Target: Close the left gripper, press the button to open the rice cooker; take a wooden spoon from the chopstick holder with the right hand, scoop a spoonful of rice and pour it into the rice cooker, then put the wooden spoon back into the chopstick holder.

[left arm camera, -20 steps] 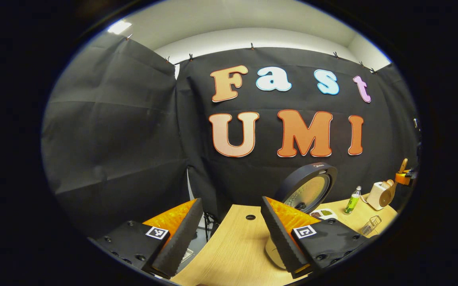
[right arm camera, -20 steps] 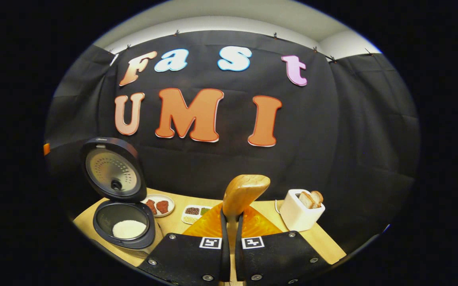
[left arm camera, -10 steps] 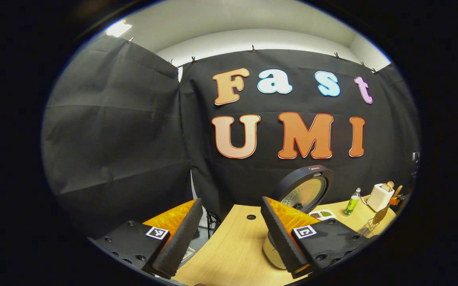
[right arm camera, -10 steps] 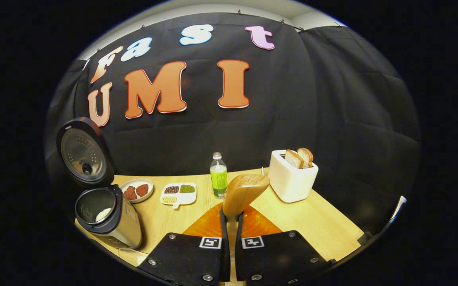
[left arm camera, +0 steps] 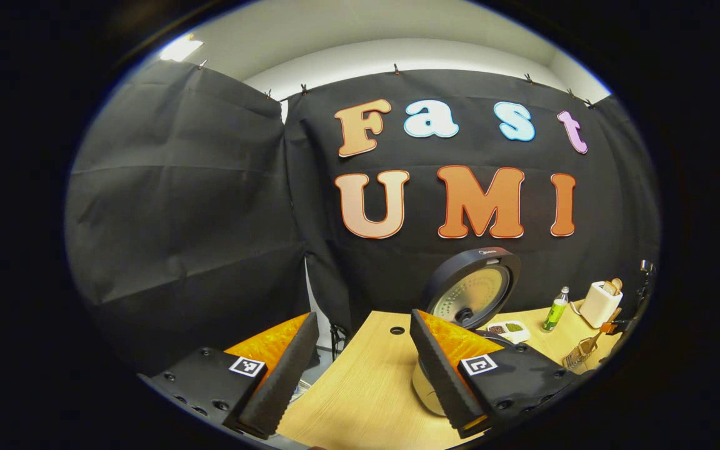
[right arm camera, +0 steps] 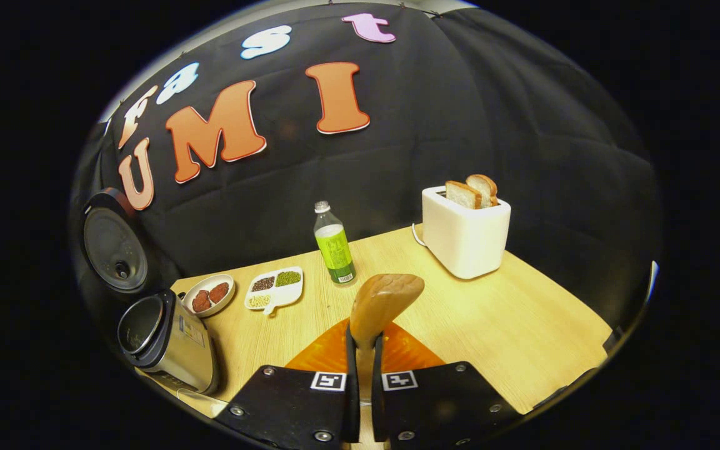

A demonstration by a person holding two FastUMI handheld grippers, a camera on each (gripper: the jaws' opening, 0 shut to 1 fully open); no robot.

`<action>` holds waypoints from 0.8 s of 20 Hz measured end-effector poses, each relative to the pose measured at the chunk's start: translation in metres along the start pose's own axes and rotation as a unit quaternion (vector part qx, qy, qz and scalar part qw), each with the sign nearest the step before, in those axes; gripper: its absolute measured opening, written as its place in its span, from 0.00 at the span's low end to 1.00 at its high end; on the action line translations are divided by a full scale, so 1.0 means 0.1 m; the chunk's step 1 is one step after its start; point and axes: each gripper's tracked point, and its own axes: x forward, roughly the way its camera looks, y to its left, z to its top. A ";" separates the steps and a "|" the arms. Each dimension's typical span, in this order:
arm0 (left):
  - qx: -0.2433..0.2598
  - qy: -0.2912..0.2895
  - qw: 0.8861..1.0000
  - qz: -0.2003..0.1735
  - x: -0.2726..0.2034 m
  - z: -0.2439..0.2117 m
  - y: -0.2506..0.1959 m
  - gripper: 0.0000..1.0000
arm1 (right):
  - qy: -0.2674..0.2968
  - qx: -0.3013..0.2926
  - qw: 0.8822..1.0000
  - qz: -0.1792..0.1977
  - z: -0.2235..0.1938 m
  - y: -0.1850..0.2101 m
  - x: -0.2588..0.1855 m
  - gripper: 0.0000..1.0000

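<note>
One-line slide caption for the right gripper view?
Right tongs grip the wooden spoon above the table, rice cooker open.

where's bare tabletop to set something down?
Free: the wide patch in front of the toaster, right of the wooden spoon held by the right gripper. Crowded: back left, where rice cooker, two dishes and bottle cluster.

My left gripper view looks low across the worktop [left arm camera: 366, 387] from its left end. My right gripper view tilts down from above. Both share the rice cooker [left arm camera: 469, 300] and toaster [right arm camera: 466, 234].
</note>
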 end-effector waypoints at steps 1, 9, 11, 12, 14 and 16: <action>0.000 0.001 1.000 0.003 0.00 0.01 -0.02 0.95 | 0.008 -0.002 1.000 0.000 -0.06 -0.02 0.02 0.08; 0.004 -0.014 1.000 -0.007 0.03 0.18 -0.38 0.98 | 0.006 -0.018 0.999 -0.040 0.16 -0.40 -0.23 0.40; 0.003 -0.015 1.000 -0.015 0.06 0.21 -0.52 0.99 | -0.007 -0.039 0.998 -0.046 0.35 -0.50 -0.38 0.59; 0.001 -0.016 1.000 -0.019 0.09 0.23 -0.59 1.00 | -0.018 -0.049 0.997 -0.049 0.47 -0.55 -0.50 0.71; -0.002 -0.019 0.999 -0.030 0.15 0.30 -0.76 0.98 | -0.039 -0.065 0.996 -0.053 0.72 -0.63 -0.69 0.89; -0.002 -0.027 0.999 -0.043 0.22 0.41 -0.94 0.95 | -0.062 -0.082 0.993 -0.054 0.96 -0.67 -0.90 0.94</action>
